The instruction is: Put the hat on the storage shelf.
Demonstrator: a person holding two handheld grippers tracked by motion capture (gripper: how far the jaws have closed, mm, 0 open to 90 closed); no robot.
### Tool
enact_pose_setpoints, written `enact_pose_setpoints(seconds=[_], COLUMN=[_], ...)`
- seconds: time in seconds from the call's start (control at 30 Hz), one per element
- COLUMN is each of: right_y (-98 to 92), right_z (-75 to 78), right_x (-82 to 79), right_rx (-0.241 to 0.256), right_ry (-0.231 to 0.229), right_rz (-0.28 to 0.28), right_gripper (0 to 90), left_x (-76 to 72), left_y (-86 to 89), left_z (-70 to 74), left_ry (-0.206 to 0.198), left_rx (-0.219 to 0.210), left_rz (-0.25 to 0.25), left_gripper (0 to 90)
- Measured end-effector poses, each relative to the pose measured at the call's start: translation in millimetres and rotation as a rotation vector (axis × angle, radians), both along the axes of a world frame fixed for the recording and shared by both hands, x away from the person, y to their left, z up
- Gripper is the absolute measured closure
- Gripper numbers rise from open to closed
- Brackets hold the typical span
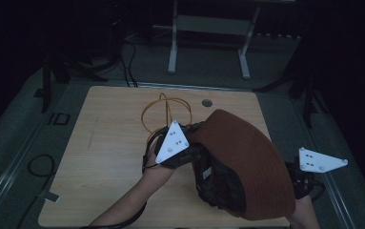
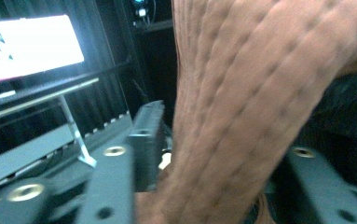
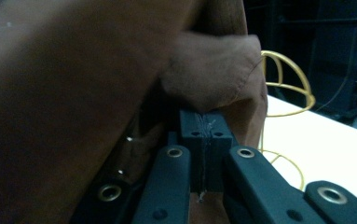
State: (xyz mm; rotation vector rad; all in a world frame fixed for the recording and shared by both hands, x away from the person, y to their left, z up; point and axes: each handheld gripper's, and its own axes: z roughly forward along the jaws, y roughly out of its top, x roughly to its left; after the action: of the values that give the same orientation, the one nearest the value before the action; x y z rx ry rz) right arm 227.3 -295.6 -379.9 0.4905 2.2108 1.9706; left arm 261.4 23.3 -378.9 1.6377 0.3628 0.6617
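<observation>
A brown hat [image 1: 247,157] with a stitched brim hangs tilted over the right half of the wooden table [image 1: 108,143], its dark lining facing the person. My left gripper [image 1: 197,145] grips its left edge; in the left gripper view the stitched brim [image 2: 241,93] fills the space between the jaws of the left gripper [image 2: 220,135]. My right gripper [image 1: 300,183] is at the hat's right side, its tips hidden behind the hat. In the right gripper view the right gripper [image 3: 205,123] is shut on a fold of hat fabric [image 3: 209,70]. A yellow wire stand [image 1: 163,112] sits behind the hat.
A round cable hole [image 1: 207,102] lies near the table's far edge. White desk legs [image 1: 208,28] stand on the floor beyond, and cables [image 1: 39,164] trail at the left. A lit screen [image 2: 27,44] glows in the left gripper view. The wire stand [image 3: 283,79] rises over the table [image 3: 325,144].
</observation>
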Motion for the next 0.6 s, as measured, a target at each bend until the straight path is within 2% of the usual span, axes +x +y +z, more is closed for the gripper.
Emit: enact_pose_setpoints(seconds=[0.03, 0.13, 0.33, 0.47, 0.6], right_y=[-3.6, -8.2, -25.1, -32.5, -37.3], right_z=[2.8, 6.3, 17.4, 25.2, 28.5], right_x=[-0.7, -1.3, -0.4, 4.3, 12.4], right_rx=[0.007, 0.007, 0.011, -0.002, -0.012], right_ry=[-0.008, -0.020, -0.052, -0.072, -0.078], right_rz=[-0.011, -0.043, -0.129, -0.197, -0.259], right_gripper=[89.7, 89.7, 89.7, 89.8, 89.8], left_x=[1.0, 3.2, 2.9, -1.7, -7.9], left_y=[-0.5, 0.5, 8.1, 17.6, 31.9], left_z=[-1.0, -3.9, -6.3, -8.2, -15.2], left_ry=[0.012, 0.045, 0.091, 0.108, 0.137], left_rx=[0.007, 0.017, 0.024, 0.051, 0.056], left_rz=[0.011, 0.022, 0.051, 0.054, 0.080], left_gripper=[45.1, 39.5, 34.5, 31.3, 26.9])
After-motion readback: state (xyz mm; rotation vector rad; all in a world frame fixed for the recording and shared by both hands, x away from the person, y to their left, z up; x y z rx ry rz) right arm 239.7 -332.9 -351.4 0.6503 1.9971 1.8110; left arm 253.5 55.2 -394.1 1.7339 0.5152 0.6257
